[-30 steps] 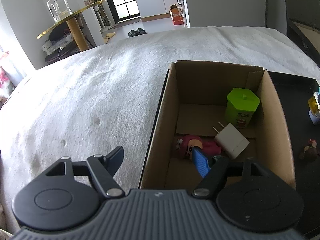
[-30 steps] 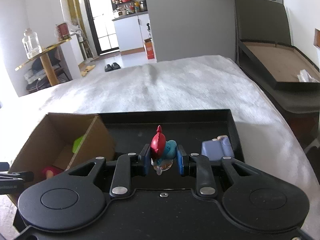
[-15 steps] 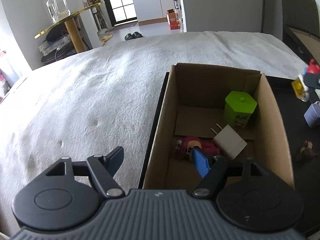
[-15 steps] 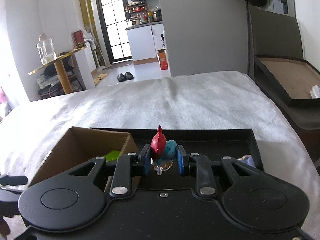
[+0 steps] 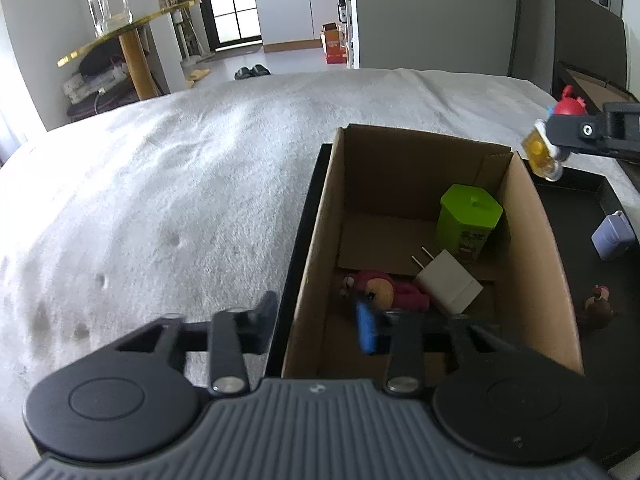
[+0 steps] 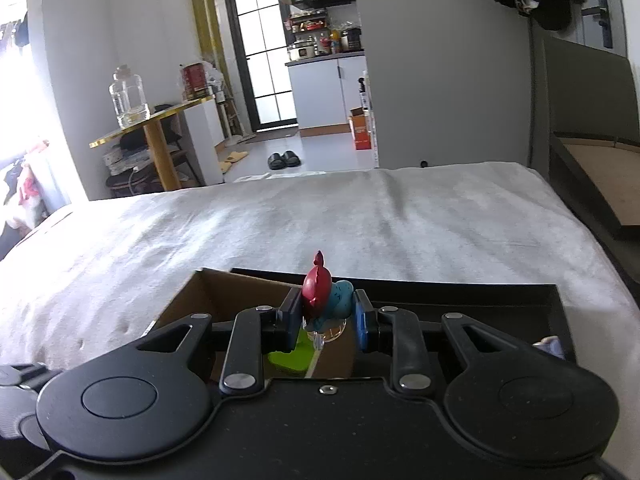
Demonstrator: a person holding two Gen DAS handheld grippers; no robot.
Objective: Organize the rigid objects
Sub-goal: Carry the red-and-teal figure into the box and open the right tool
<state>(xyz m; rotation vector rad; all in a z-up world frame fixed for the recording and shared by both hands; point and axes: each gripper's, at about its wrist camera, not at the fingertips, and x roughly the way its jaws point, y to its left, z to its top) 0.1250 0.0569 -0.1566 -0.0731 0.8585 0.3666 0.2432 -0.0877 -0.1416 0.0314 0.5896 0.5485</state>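
Ahead of both our grippers stretches the bed (image 5: 180,184) with its white fleecy cover, and on it lies a black tray (image 6: 460,300) that carries a cardboard box (image 5: 532,240).

The box sits just in front of our left gripper (image 5: 320,320), whose fingers are spread wide with nothing between them; one finger hangs outside the box's near-left wall and the blue-padded one over its inside. Inside, beyond that gripper, we see a green canister (image 5: 468,224) toward the far right, a white plug adapter (image 5: 448,286) nearer, and a pink doll (image 5: 380,290) closest to the fingers.

Our right gripper (image 6: 328,316) is clenched on a small figurine (image 6: 324,296) with a red crest and a blue body. A second ago this gripper sat low over the tray with the box off to its left; now it has lifted and swung over, so the box's far right corner and the green canister lie directly below its fingertips. From the left view the figurine (image 5: 560,136) hangs in the air just off that corner, above the rim.

We judge the carry nearly done: a little further left, then release. To the right of the box a pale blue item (image 5: 612,236) and a small brown figure (image 5: 598,308) wait on the tray.
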